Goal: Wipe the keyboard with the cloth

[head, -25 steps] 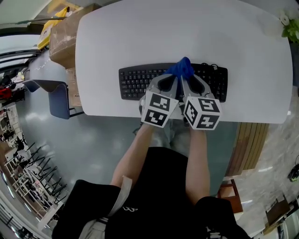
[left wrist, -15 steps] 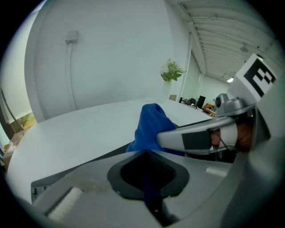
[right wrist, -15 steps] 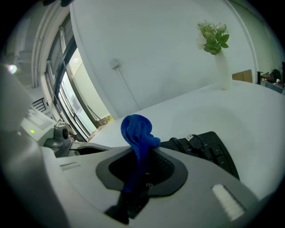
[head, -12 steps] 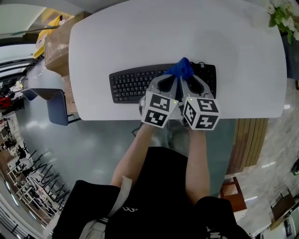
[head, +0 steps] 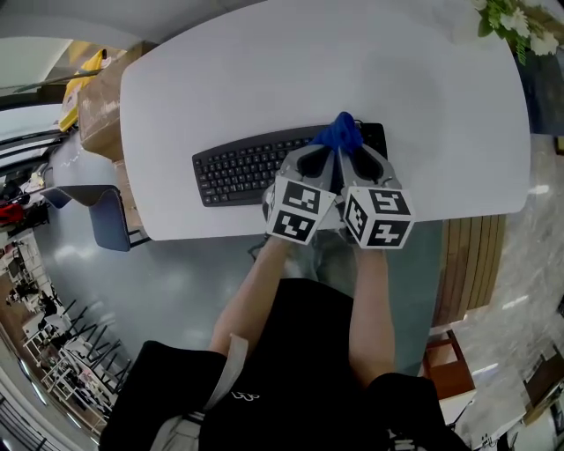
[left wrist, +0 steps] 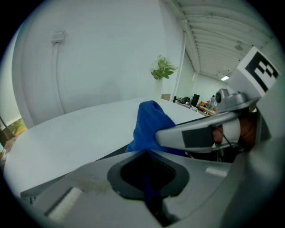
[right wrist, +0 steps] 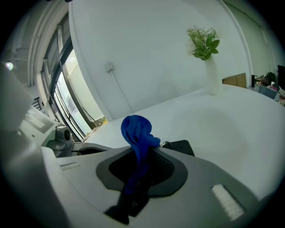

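A black keyboard (head: 242, 167) lies along the near edge of the white table (head: 264, 79). A bunched blue cloth (head: 339, 132) sits over the keyboard's right part. My left gripper (head: 328, 148) and right gripper (head: 348, 148) stand side by side, both shut on the blue cloth. In the left gripper view the cloth (left wrist: 150, 127) rises between the jaws, with the other gripper close at the right. In the right gripper view the cloth (right wrist: 137, 133) stands up from the shut jaws, and a black keyboard corner (right wrist: 180, 147) shows behind.
A vase of green and white flowers (head: 511, 22) stands at the table's far right corner. A cardboard box (head: 97, 97) and a blue chair (head: 97, 216) sit left of the table. The person's arms and dark clothing fill the lower middle.
Both grippers with the cloth now stand nearer the keyboard's right end than before. The view has turned, so table and keyboard appear further left and tilted.
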`<action>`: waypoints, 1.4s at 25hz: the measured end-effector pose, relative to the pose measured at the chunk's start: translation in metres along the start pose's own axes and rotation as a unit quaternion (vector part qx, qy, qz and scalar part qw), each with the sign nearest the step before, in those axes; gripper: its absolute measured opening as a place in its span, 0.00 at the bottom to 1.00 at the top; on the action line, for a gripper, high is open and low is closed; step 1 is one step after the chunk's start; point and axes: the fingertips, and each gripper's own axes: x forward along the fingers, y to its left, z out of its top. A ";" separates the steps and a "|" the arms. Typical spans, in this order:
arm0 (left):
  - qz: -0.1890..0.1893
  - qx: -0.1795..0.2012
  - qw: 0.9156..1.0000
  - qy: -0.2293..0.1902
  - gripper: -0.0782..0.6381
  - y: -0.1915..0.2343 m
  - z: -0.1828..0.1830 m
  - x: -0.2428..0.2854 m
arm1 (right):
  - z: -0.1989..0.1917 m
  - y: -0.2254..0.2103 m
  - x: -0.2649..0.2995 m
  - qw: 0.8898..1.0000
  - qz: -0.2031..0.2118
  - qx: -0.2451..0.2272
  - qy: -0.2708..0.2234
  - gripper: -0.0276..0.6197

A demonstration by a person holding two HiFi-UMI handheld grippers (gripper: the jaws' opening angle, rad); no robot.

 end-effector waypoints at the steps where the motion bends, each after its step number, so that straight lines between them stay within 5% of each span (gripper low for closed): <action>1: -0.003 0.002 1.000 0.000 0.11 -0.004 0.002 0.002 | 0.001 -0.004 -0.003 1.000 -0.003 0.002 -0.001 0.16; 22: -0.049 0.031 0.998 -0.015 0.11 -0.070 0.034 0.042 | 0.011 -0.087 -0.047 0.993 -0.084 0.052 -0.065 0.16; 30: -0.064 0.041 0.996 -0.037 0.11 -0.097 0.044 0.043 | 0.024 -0.107 -0.079 0.985 -0.142 0.034 -0.095 0.16; 35: -0.040 0.021 0.997 -0.065 0.11 -0.080 0.046 0.015 | 0.058 -0.084 -0.095 0.986 -0.117 -0.004 -0.123 0.16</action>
